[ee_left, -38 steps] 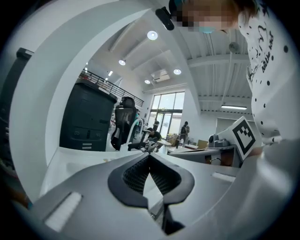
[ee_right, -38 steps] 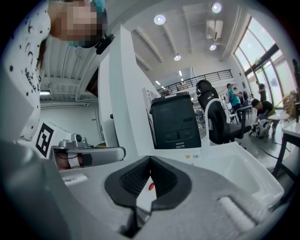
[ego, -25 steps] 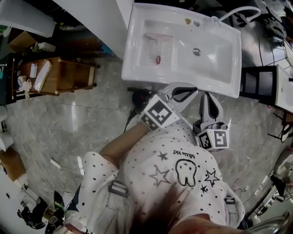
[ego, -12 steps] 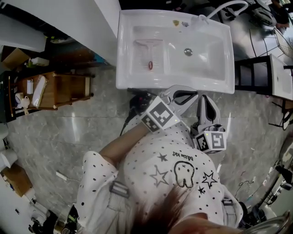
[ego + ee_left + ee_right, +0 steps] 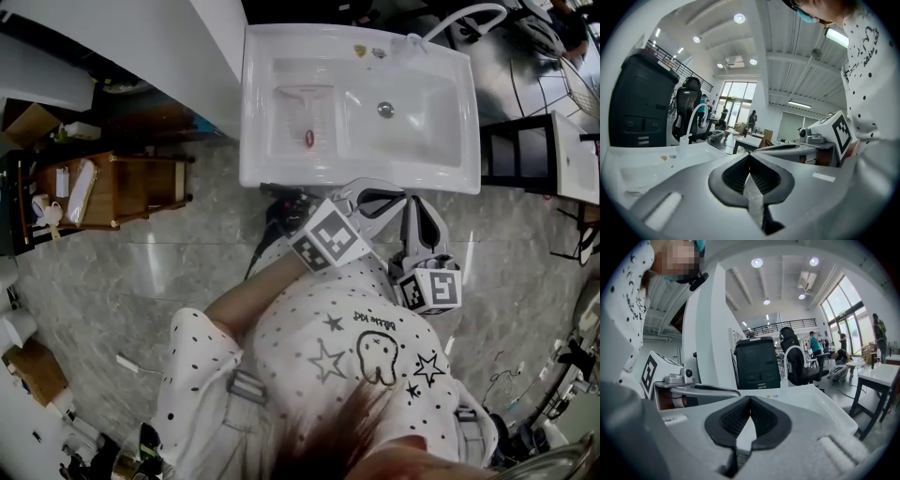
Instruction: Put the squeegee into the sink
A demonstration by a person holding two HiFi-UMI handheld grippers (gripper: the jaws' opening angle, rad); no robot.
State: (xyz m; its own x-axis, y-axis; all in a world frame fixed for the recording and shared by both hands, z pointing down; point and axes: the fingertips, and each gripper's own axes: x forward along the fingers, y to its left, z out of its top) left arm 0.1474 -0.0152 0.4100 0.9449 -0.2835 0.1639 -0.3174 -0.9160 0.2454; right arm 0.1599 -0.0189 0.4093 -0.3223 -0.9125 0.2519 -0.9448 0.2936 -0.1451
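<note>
The squeegee (image 5: 307,112) lies in the sink (image 5: 375,176), upper centre of frame. Just below, my left gripper (image 5: 379,199) and right gripper (image 5: 421,210) hover, both pressed together and empty. Placement looks done; I need only withdraw.

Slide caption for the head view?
The squeegee lies in the sink's left basin; left gripper and right gripper, both shut and empty, hang short of its front rim.

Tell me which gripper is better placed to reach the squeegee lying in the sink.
Probably left. The squeegee lies in the left basin of the sink, and the left gripper sits nearer that side than the right gripper. Both have shut, empty jaws.
</note>
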